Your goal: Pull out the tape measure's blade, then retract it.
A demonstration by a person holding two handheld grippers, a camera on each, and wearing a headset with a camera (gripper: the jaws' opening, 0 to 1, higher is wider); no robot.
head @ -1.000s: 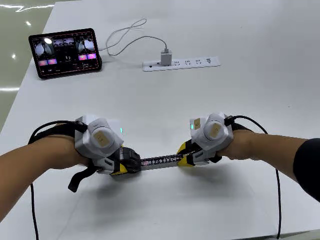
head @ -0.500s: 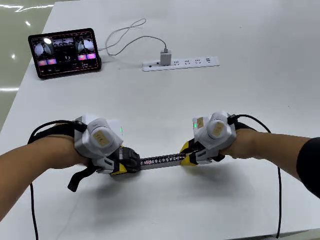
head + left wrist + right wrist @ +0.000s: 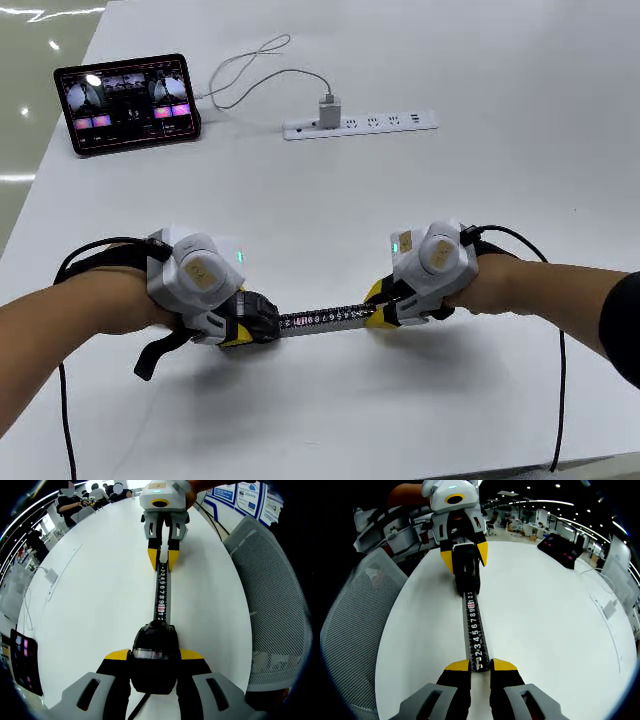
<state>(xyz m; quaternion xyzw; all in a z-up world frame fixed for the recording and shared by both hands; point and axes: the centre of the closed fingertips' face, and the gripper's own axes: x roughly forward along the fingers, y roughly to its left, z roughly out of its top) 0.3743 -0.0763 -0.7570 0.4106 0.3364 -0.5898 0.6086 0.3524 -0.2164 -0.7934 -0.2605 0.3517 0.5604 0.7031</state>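
A black tape measure case (image 3: 258,317) (image 3: 154,655) (image 3: 466,565) sits between the yellow-tipped jaws of my left gripper (image 3: 240,325) (image 3: 154,655), which is shut on it. Its blade (image 3: 325,318) (image 3: 161,592) (image 3: 473,632), printed with numbers, stretches across the white table (image 3: 330,200) to my right gripper (image 3: 378,305) (image 3: 480,665). The right gripper is shut on the blade's end. In the left gripper view the right gripper (image 3: 162,560) faces me at the far end of the blade. In the right gripper view the left gripper (image 3: 464,552) stands at the far end.
A tablet (image 3: 127,100) with a lit screen stands at the table's back left. A white power strip (image 3: 360,124) with a plugged charger and cable lies behind the grippers. A mesh chair (image 3: 272,600) (image 3: 355,610) stands by the table edge.
My right gripper has moved a little to the right, and more of the blade has come out of the case. The left gripper has stayed about where it was.
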